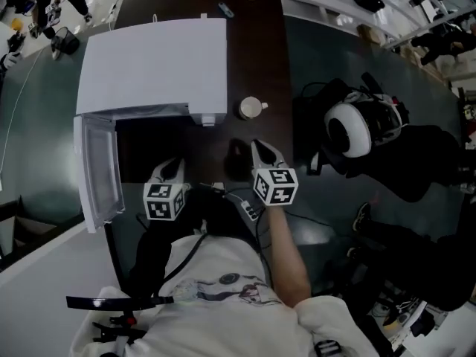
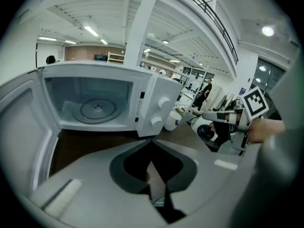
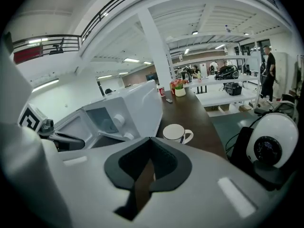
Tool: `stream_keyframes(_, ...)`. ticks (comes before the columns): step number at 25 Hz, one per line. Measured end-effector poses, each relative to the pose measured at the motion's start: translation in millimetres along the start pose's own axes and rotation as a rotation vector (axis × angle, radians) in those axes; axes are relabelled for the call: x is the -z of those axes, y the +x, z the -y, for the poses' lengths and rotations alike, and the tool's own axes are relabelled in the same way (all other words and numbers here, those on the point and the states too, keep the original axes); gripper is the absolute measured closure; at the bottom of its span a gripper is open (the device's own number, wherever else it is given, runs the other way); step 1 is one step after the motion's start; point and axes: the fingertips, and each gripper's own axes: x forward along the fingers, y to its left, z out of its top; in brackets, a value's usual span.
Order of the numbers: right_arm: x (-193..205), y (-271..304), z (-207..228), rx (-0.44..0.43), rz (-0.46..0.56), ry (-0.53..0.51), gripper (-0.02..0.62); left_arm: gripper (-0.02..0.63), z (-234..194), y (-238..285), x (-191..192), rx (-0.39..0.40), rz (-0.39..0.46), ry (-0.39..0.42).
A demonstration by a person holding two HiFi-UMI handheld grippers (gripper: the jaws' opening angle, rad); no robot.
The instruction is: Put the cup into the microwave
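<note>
The cup (image 1: 251,108) is seen standing upright on the dark table (image 1: 256,43), just beside the right wall of the microwave (image 1: 152,62), with its handle turned to the right. It is not yet gripped. The microwave's door (image 1: 100,173) is swung open to the left, and the glass turntable (image 2: 97,107) inside is bare. The right gripper (image 1: 262,149) is held near the cup, on its near side, with its jaws pressed together and nothing between them. The left gripper (image 1: 172,166) is held in front of the open cavity, likewise closed and empty. Several risks can be judged from here. If the right jaws are not spread before the approach, the cup could be pushed away or tipped over. Since the cup sits so close to the microwave, the inner jaw could be jammed against the control panel (image 2: 154,110). A smooth wall gripped off-centre could let the cup slip or swing by its handle. On the way round the front corner, the cup's base could be caught on the cavity's lower edge.
</note>
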Motion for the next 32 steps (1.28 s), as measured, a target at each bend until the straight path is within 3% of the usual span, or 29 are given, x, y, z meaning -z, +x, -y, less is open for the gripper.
stream_keyframes(6,6.8,16.9,30.3,0.025,-0.059,0.005,0.594,0.607,-0.4,13.7,24.5,-0.007,-0.116,-0.068)
stream_keyframes(15,21.3,67.9,96.8,0.105,-0.120,-0.041,0.592,0.607,-1.8,29.0,59.0,-0.008,-0.262,-0.085)
stream_keyframes(18,24.7,94.5,117.4,0.106,-0.141,-0.086,0.543,0.607,-1.4,33.1,68.1,-0.011,-0.281,-0.078)
stream_keyframes(25,17.7,124.2,136.7,0.117,-0.134,-0.148,0.495,0.606,-2.2,22.8,81.0,-0.015,-0.311,-0.070)
stream_keyframes(32,2.6,140.8,139.2,0.080,-0.097,-0.219,0.497,0.607,-6.4,22.3,82.4,-0.009,-0.312,-0.069)
